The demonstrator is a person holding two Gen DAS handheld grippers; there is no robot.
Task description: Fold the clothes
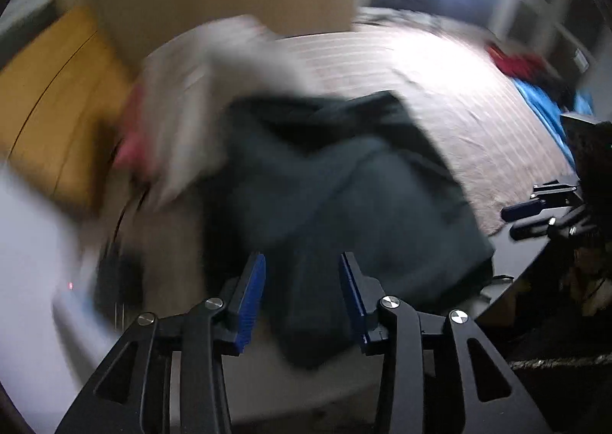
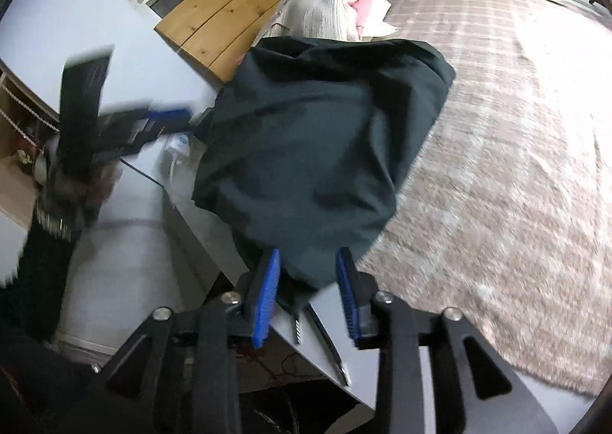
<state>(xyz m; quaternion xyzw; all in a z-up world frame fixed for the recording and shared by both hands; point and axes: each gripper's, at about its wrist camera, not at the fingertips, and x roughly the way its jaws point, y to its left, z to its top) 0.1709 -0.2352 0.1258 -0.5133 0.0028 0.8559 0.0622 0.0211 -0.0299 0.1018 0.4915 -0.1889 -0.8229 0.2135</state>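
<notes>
Here both grippers stand partly open with nothing pinched. The left gripper point(image 1: 302, 296) hangs over the dark garment point(image 1: 344, 185), pads clear of the cloth. The right gripper point(image 2: 308, 296) has the garment's near corner between its pads, unclamped. The garment lies bunched at the edge of a plaid blanket point(image 2: 497, 128), beside a pale clothes pile point(image 2: 325, 13). Judged: between folds; next, grab an edge and flatten.

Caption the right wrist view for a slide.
Right claw open over the dark garment on the patterned bedspread, light clothes pile behind.
</notes>
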